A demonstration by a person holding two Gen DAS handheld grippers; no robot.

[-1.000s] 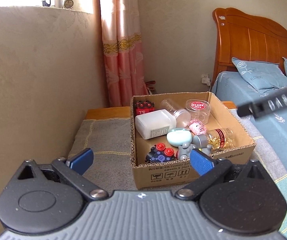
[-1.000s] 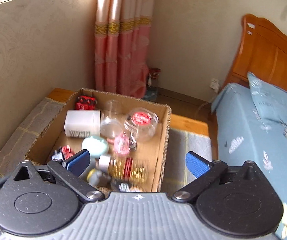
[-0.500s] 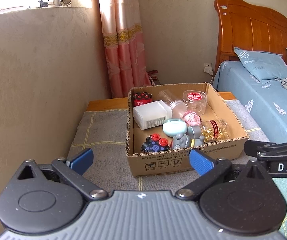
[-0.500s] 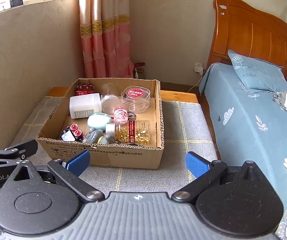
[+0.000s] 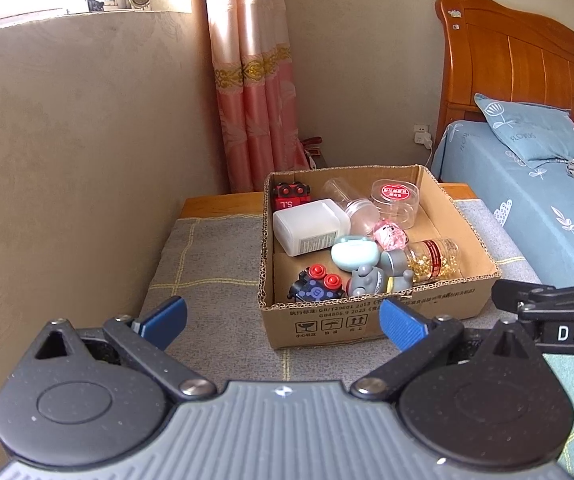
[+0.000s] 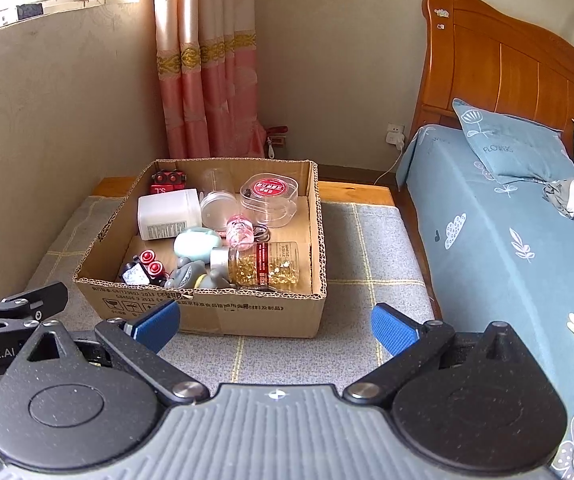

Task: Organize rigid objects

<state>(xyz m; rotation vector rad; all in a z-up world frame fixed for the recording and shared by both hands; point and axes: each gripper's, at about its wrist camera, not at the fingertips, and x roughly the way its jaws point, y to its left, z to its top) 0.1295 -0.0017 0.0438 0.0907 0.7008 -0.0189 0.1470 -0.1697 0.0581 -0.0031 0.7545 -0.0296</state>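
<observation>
Grey checked mat [image 6: 371,240] lies bare at centre-right beside the open brown cardboard box [image 6: 247,312]; beige wall [image 5: 67,160] closes the frame's left.

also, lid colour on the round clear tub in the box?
Red, with small print on it; the tub's lid shows best in the right wrist view.

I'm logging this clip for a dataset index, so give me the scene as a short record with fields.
setting: bedroom, grey mat beside a bed
container: open cardboard box on the mat
contents: white jar, capsule bottle lying down, clear red-labelled tub, toys
left gripper: open, empty, short of the box
right gripper: open, empty, short of the box
</observation>
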